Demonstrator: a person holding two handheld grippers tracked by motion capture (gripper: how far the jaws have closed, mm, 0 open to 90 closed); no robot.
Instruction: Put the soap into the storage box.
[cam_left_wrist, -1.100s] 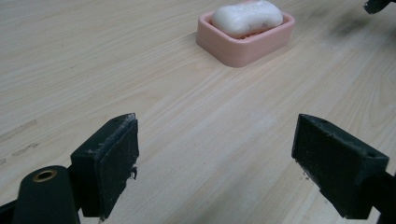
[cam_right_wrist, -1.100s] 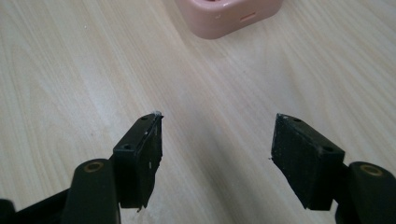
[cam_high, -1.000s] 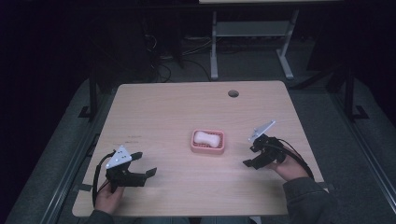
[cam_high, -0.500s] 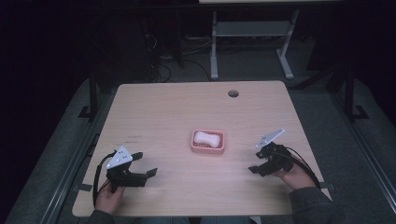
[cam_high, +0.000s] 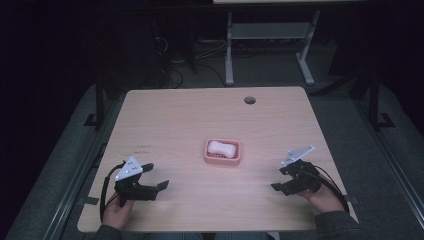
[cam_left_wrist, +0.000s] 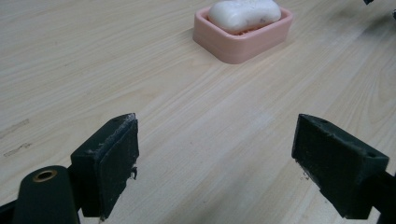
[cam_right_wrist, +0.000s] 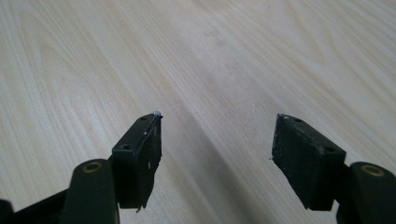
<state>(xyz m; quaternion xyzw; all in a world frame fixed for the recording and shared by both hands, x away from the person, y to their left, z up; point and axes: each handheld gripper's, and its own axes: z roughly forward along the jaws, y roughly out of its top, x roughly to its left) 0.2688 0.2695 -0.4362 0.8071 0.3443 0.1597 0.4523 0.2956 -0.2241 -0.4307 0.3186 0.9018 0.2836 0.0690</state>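
A white bar of soap (cam_high: 222, 148) lies in a pink soap dish (cam_high: 223, 159) near the middle of the wooden table (cam_high: 200, 120). In the left gripper view the soap (cam_left_wrist: 243, 13) and dish (cam_left_wrist: 243, 39) sit ahead and to the right, well beyond the jaws. My left gripper (cam_high: 156, 176) rests at the table's front left, open, with nothing between its jaws (cam_left_wrist: 215, 161). My right gripper (cam_high: 279, 179) sits at the front right, open and empty, over bare wood (cam_right_wrist: 217, 154).
A round cable hole (cam_high: 249, 100) is near the table's far edge. Behind the table stands a metal desk frame (cam_high: 270, 45) on a dark floor with cables. Bare wood surrounds the dish on all sides.
My right gripper has drawn back toward the front right edge of the table, away from the dish. The left gripper has stayed put.
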